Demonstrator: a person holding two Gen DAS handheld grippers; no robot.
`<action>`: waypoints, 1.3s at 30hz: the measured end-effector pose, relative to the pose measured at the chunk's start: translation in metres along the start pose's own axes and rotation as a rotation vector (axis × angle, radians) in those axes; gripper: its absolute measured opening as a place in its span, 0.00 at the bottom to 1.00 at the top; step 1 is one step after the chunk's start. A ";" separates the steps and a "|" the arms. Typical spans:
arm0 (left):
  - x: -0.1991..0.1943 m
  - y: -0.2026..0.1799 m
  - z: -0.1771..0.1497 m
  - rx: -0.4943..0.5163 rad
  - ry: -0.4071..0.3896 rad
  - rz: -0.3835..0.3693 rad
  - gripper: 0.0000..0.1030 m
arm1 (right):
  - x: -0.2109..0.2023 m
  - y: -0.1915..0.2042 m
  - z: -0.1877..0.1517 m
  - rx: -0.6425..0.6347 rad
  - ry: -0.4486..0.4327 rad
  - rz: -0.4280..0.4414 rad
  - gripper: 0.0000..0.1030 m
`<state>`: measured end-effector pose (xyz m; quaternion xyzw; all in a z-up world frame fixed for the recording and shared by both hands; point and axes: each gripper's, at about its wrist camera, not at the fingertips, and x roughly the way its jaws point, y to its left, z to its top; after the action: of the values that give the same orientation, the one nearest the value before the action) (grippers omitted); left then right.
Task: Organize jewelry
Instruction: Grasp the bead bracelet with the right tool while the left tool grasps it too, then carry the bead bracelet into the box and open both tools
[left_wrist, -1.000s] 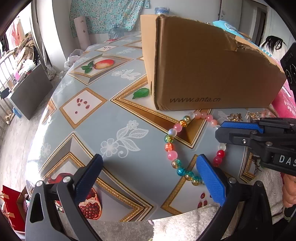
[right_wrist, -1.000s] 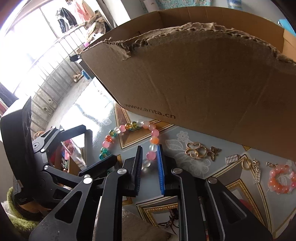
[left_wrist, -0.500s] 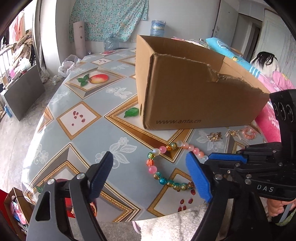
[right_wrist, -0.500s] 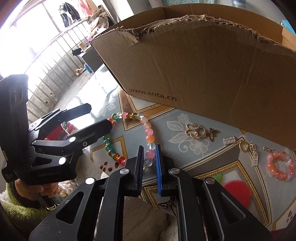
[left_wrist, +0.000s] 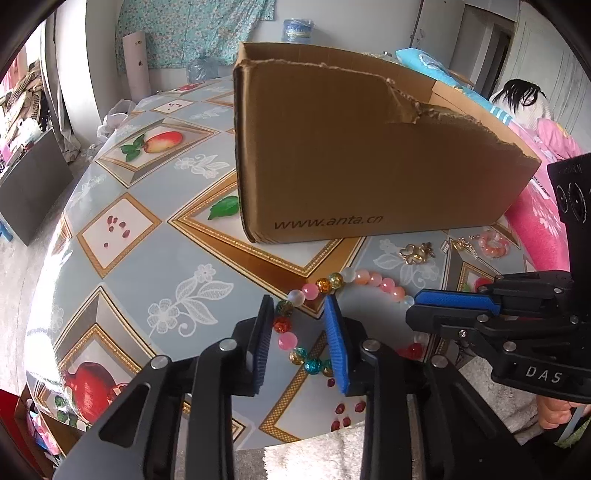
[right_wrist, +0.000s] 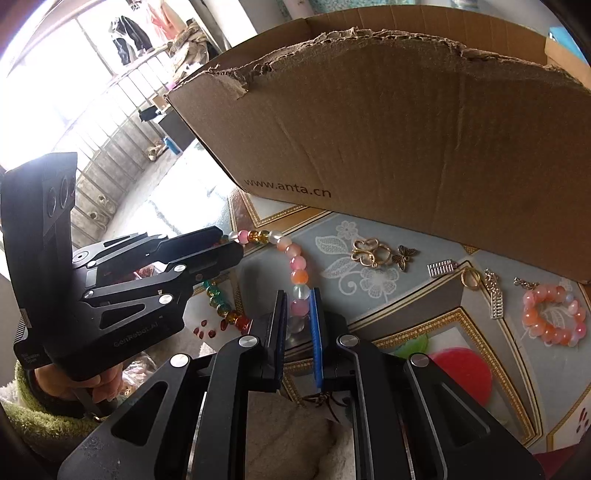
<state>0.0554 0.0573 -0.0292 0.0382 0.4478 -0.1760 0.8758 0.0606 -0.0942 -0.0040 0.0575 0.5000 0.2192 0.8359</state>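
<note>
Looking along the left gripper (left_wrist: 300, 325), the view showed its blue pads narrowed to either side of the necklace (left_wrist: 291, 341) at lower centre, with a gap beside the beads, so no firm pinch could be confirmed. The strand lay on the table (left_wrist: 147, 266) just below the box (left_wrist: 369, 155). At right of the frame the right gripper (left_wrist: 417, 312) met the strand's far side. Gold charms (left_wrist: 417, 253) and a pink bracelet (left_wrist: 493, 244) lay further right, near the box's foot.

From the right wrist, the right gripper (right_wrist: 297, 314) was narrow, its pads closed on pale beads of the necklace (right_wrist: 298, 284) at centre. The left gripper (right_wrist: 236, 247) reached in from the left onto the strand. Charms (right_wrist: 371, 253) and the bracelet (right_wrist: 552, 317) sat at right.

The step in hand seemed to be a two-handed pickup of the necklace. Next would likely call for both grips firm, an even lift, then clearing the box's torn rim.
</note>
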 end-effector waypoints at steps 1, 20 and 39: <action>0.000 -0.001 0.000 0.000 0.001 0.007 0.23 | 0.000 -0.001 0.000 0.004 -0.005 0.002 0.10; -0.043 -0.021 0.013 0.002 -0.065 -0.053 0.09 | -0.032 -0.016 -0.001 0.040 -0.102 0.094 0.08; -0.130 -0.043 0.142 0.118 -0.314 -0.154 0.09 | -0.109 -0.024 0.112 -0.103 -0.251 0.127 0.08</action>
<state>0.0804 0.0207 0.1637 0.0271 0.2963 -0.2722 0.9151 0.1209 -0.1484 0.1319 0.0730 0.3752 0.2880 0.8781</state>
